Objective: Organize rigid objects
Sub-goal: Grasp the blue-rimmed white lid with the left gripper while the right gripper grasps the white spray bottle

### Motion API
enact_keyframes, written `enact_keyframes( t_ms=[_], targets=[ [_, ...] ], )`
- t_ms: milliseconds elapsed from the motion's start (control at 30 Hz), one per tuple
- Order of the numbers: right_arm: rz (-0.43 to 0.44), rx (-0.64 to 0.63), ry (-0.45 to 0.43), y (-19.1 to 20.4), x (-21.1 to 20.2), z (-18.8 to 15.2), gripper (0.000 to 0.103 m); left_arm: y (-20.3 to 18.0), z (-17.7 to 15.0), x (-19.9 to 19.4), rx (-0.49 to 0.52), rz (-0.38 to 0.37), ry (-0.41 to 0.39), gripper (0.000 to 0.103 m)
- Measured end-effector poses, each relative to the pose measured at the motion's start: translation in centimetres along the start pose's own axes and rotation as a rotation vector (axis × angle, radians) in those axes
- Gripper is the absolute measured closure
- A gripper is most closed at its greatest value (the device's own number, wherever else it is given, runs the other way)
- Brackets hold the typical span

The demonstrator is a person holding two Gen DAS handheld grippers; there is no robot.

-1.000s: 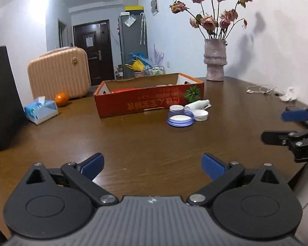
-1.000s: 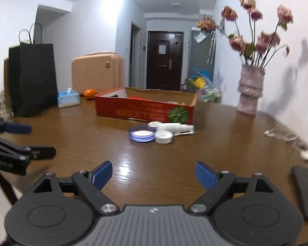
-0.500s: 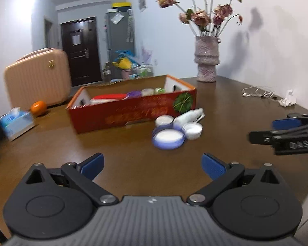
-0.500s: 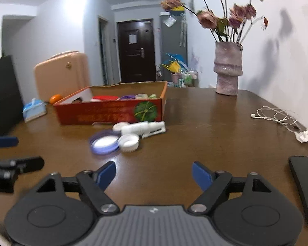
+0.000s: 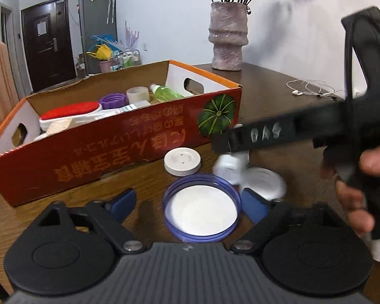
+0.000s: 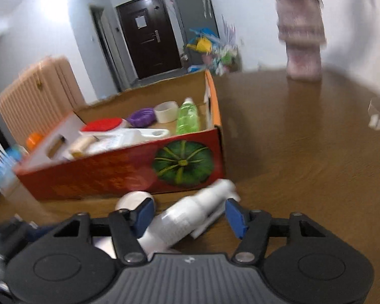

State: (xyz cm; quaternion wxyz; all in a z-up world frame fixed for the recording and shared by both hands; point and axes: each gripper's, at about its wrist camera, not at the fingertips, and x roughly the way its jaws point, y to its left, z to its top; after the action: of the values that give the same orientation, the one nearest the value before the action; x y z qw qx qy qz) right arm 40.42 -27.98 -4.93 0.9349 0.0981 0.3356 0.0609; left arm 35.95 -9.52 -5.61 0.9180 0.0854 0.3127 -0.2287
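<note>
Left hand-held gripper (image 5: 187, 204) closing, unclenched, straddling round blue-rimmed plastic lid (image 5: 202, 207); right hand-held gripper (image 6: 188, 215) closing, unclenched, around white plastic bottle (image 6: 187, 214) on brown wooden tabletop (image 6: 304, 152).

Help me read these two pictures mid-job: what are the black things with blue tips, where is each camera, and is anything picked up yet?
No robot arm here: a person holds a two-finger gripper in each hand, and each picture comes from a camera on one gripper, looking along its blue-padded fingers.

In the left view, the left gripper straddles a blue-rimmed lid lying on the wooden table. Its jaws have just been closing, but the pads do not press on it yet. The black bar crossing the right side is the other gripper, in the person's hand.

In the right view, the right gripper has also been closing, around a white bottle lying on its side; no grip yet.

Behind both stands the red box, already holding several items.
</note>
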Motion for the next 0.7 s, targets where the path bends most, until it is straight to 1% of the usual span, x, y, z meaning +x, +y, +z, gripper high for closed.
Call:
enact_keyframes(
  t_ms=[67,100,133,200,233,300,333,400,467,500,600,700],
  targets=[
    [-0.021,-0.023,-0.018,-0.4,-0.5,-0.2,0.05,0.3,-0.1,0.3,-0.015,-0.026,0.011,0.026],
    [-0.032,-0.009,-0.021,-0.9,-0.7,-0.3,0.055,0.4,-0.2,0.2,-0.02,-0.034,0.009,0.029],
    [-0.047,0.004,-0.026,-1.4,-1.0,-0.3,0.059,0.4,-0.2,0.3,-0.023,-0.036,0.007,0.031],
    [-0.074,0.017,-0.031,-2.1,-1.1,-0.2,0.062,0.3,-0.3,0.2,-0.017,-0.035,0.01,0.036],
    [-0.079,0.012,-0.035,-2.2,-1.3,-0.4,0.064,0.1,-0.3,0.1,-0.008,-0.033,0.012,0.035],
    [-0.084,0.002,-0.019,-2.4,-1.3,-0.8,0.065,0.0,-0.4,-0.1,0.001,-0.029,0.007,0.035],
    [-0.081,-0.004,-0.011,-2.5,-1.1,-1.0,0.067,0.1,-0.4,0.0,0.001,-0.03,0.006,0.035],
    [-0.108,-0.057,-0.017,-1.8,-1.0,-1.6,0.073,0.2,-0.4,0.0,-0.008,-0.032,0.007,0.036],
    [-0.119,-0.077,-0.025,-1.5,-1.4,-1.9,0.074,0.4,-0.3,0.0,-0.023,-0.026,0.002,0.036],
    [-0.122,-0.086,-0.041,-1.4,-1.9,-2.1,0.077,0.4,-0.3,-0.2,-0.031,-0.014,-0.008,0.036],
    [-0.134,-0.115,-0.076,-1.3,-4.1,-2.6,0.077,0.6,-0.6,-1.3,-0.042,0.021,-0.032,0.036],
    [-0.118,-0.111,-0.097,-1.7,-6.7,-4.0,0.077,0.7,-1.2,-3.0,-0.077,0.05,-0.041,0.036]
  ],
)
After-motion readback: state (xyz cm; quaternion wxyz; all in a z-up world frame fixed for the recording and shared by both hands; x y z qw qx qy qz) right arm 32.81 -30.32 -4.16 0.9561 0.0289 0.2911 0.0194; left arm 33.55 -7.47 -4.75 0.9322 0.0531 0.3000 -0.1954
